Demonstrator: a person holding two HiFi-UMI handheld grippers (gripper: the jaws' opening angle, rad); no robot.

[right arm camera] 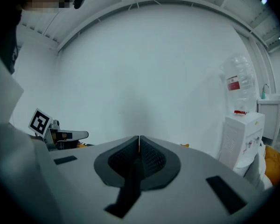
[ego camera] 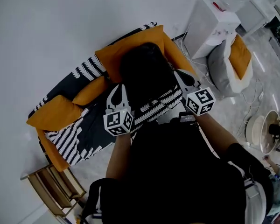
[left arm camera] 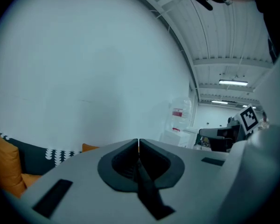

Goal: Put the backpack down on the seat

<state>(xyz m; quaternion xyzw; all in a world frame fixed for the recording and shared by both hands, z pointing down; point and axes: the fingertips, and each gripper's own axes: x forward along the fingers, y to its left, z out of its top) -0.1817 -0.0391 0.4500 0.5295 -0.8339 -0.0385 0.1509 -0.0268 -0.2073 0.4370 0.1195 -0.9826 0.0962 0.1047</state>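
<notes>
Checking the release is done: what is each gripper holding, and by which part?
Nothing is held. The left gripper and right gripper both show jaws together and empty; the backpack lies on the sofa.

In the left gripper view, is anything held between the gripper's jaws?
No, the left gripper has its jaws pressed together with nothing between them.
</notes>
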